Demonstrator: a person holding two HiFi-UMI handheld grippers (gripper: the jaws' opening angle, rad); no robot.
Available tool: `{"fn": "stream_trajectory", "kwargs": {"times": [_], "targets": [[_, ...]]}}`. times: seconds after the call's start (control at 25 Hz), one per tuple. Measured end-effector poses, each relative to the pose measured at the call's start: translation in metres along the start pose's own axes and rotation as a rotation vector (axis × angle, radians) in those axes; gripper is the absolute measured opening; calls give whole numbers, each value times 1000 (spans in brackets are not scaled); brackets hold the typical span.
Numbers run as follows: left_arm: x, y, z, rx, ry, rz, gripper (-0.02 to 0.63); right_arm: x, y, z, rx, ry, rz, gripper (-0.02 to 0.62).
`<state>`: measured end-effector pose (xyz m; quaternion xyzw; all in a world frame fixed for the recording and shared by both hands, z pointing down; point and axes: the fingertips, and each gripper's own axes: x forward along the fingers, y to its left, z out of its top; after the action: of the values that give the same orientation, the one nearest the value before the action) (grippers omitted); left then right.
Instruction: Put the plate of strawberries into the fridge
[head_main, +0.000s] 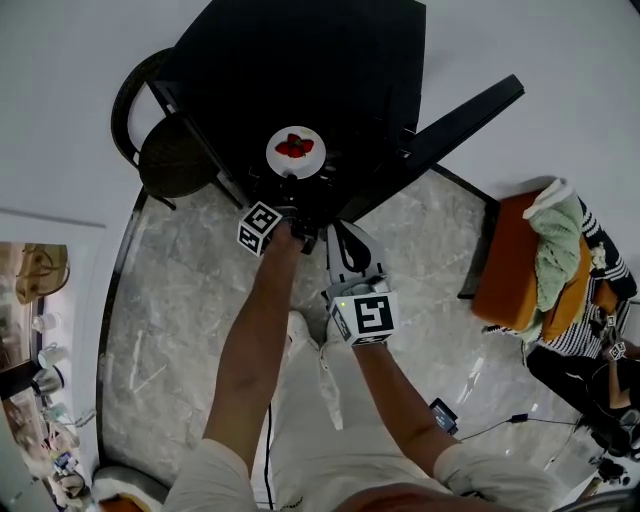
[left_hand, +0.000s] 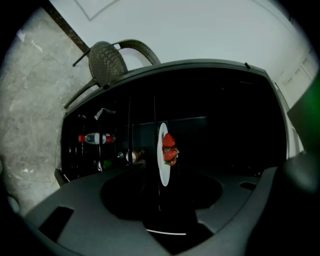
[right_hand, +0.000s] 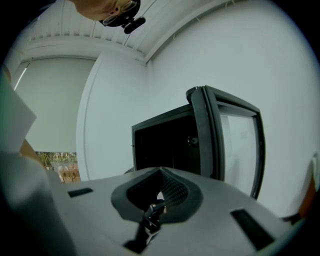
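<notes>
A white plate (head_main: 296, 152) with red strawberries (head_main: 294, 146) rests inside the black fridge (head_main: 300, 60). My left gripper (head_main: 292, 192) reaches into the fridge just short of the plate's near rim, its jaws open and its pads not pressing on the plate. The left gripper view shows the plate (left_hand: 163, 155) edge-on straight ahead, with the strawberries (left_hand: 169, 148) on it. My right gripper (head_main: 333, 232) hangs lower and to the right, outside the fridge, shut and empty. In the right gripper view its tips (right_hand: 161, 172) point up at the fridge opening (right_hand: 165, 145).
The fridge door (head_main: 450, 125) stands open to the right. A bottle (left_hand: 95, 138) with a red cap lies on a lower fridge rack. A dark wicker chair (head_main: 165, 150) stands left of the fridge. An orange seat (head_main: 515, 275) with clothes and a seated person (head_main: 590, 345) are at the right.
</notes>
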<state>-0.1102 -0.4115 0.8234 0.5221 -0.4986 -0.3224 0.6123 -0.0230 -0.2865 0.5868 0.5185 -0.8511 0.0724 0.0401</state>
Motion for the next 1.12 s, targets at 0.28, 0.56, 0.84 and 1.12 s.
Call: {"fn": "stream_trajectory", "kwargs": {"times": [0.28, 0.56, 0.84, 1.12], "targets": [[-27, -16, -13, 11, 36, -104, 28, -2, 3, -1, 11, 14, -4, 12], [-51, -51, -18, 104, 59, -192, 2, 1, 10, 10, 8, 6, 14, 13], [-81, -84, -35, 180, 75, -236, 2, -2, 13, 15, 34, 19, 18, 14], [-110, -108, -52, 245, 115, -247, 1, -13, 22, 24, 38, 25, 39, 14]]}}
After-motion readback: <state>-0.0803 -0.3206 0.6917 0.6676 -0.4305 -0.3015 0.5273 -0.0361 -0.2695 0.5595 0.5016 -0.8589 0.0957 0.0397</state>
